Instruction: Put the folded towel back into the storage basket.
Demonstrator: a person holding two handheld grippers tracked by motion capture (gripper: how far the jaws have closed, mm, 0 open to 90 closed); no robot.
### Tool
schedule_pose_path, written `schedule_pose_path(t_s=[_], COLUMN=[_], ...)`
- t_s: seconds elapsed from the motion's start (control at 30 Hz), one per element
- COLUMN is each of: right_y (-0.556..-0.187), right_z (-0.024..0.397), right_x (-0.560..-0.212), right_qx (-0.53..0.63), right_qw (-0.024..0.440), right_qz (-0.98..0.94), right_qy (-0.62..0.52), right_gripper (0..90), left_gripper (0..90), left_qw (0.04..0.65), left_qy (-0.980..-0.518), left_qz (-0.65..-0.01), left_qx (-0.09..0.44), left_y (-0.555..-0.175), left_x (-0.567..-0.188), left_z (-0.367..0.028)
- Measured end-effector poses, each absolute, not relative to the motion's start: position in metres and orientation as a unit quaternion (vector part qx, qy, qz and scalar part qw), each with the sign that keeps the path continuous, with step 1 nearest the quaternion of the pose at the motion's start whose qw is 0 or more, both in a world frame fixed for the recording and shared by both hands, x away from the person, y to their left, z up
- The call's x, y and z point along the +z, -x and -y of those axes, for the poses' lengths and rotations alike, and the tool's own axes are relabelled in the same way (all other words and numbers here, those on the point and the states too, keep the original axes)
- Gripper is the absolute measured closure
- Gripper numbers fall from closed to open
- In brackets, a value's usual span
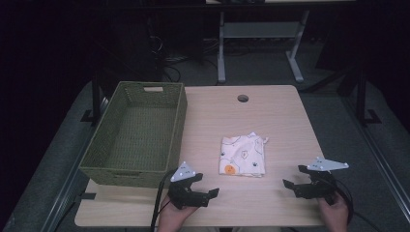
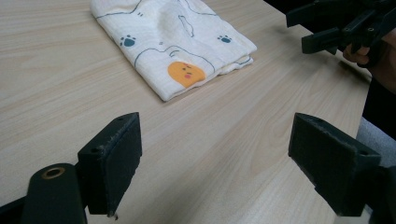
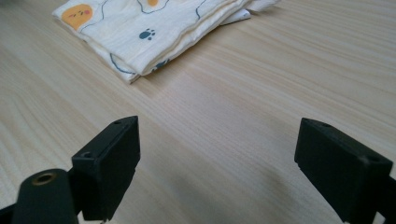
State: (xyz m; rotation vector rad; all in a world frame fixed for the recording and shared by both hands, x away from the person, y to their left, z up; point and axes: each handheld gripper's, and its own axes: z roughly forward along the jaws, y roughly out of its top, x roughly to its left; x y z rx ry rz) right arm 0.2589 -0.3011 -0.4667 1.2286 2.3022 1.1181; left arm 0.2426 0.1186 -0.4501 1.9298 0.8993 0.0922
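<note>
— Where was the folded cloth (image 1: 243, 155)?
— Mid-table (image 1: 280, 111), roughly square, orange patch toward the person. One cloth, one green basket (image 1: 135, 133) left of it.
— The grippers?
— Left gripper (image 1: 205, 186) and right gripper (image 1: 291, 178) both gaped wide, holding nothing.

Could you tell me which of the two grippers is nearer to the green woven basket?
The left gripper: it hovers just in front of the basket's near wall, while the right gripper sits across the table, beyond the folded cloth.
</note>
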Motion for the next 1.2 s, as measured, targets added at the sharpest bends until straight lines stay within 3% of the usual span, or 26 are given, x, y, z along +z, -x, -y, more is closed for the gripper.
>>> schedule_pose_path(t_s=[0.57,1.2], right_y=[-0.257,-0.255], right_z=[0.3,0.301], right_x=[-0.466,-0.466], right_qx=[0.389,0.394], right_qw=[0.156,0.157], right_qz=[-0.8,-0.796], right_qy=[-0.43,-0.431], right_gripper=[13.8,13.8], left_gripper=[18.0,18.0], left_qw=[0.488,0.46], left_qy=[-0.793,-0.82], left_qz=[-0.36,-0.337], left_qx=[0.051,0.054], left_y=[-0.245,-0.274], left_x=[-0.444,-0.425], left_z=[-0.116,-0.087])
